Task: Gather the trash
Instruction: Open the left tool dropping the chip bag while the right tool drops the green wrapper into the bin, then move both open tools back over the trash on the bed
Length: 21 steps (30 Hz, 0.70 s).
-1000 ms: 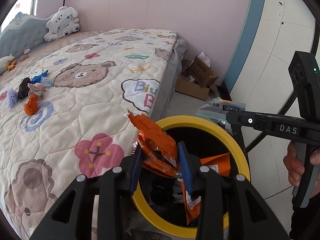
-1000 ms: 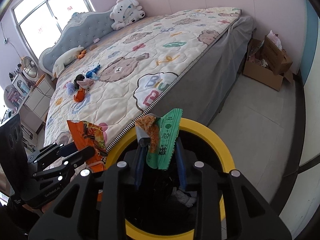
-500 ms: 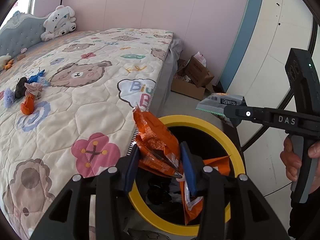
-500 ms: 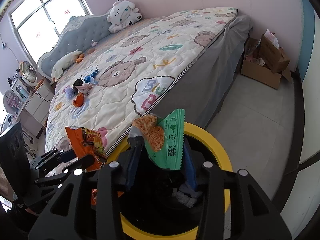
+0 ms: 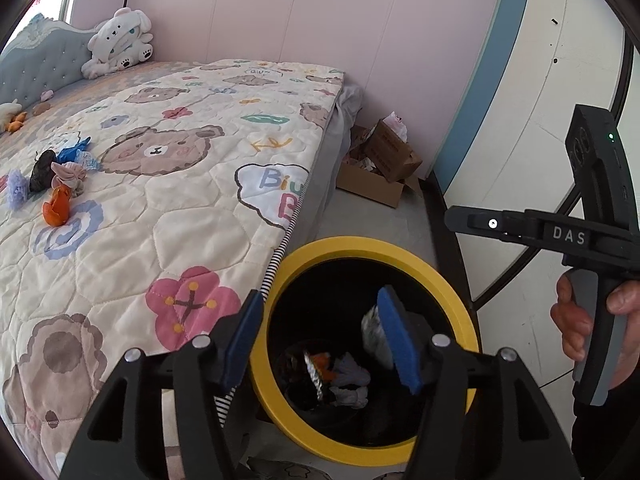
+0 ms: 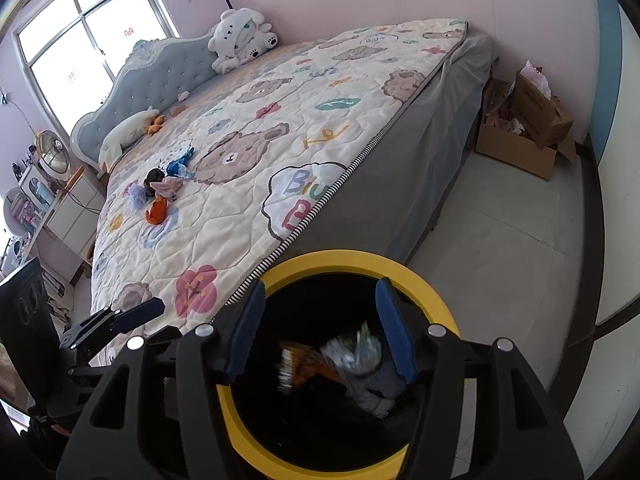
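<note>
1. Litter remains on the bed quilt (image 5: 168, 216): a cluster of scraps (image 5: 52, 184) lies at the left edge of the left-wrist frame, well apart from the bin.
2. Left gripper (image 5: 320, 340), at bottom centre, gapes wide with nothing between its blue pads, directly over the yellow-rimmed bin (image 5: 448, 292).
3. Wrappers (image 6: 332, 364) lie blurred inside the bin in the right-wrist view.
4. Right gripper (image 6: 320, 328) is likewise spread wide and empty above the bin's mouth.
5. Judged step: drop-off finished; next, reach toward the scraps on the quilt.
</note>
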### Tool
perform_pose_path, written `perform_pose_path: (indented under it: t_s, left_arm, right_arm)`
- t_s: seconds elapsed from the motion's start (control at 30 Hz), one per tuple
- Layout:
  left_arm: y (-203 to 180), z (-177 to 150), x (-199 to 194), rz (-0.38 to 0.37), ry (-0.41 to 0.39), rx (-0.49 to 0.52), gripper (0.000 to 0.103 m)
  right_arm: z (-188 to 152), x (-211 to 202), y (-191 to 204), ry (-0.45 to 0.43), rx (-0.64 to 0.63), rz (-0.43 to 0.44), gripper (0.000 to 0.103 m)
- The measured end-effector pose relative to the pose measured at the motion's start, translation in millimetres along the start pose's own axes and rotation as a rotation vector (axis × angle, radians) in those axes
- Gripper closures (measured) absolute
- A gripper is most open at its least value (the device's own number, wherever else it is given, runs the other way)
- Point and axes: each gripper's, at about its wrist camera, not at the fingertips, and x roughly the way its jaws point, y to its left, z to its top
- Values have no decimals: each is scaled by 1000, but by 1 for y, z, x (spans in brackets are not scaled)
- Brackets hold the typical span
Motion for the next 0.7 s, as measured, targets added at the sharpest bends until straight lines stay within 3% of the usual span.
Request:
perform_pose_path:
  t_s: [0.47, 0.7]
  left_arm:
    - [40, 17, -34, 70, -102, -55, 28]
    - [89, 29, -57, 171, -174, -119, 18]
  right_arm:
    - [22, -8, 18, -91, -4, 0, 41]
    - [39, 7, 54, -135, -55, 41, 24]
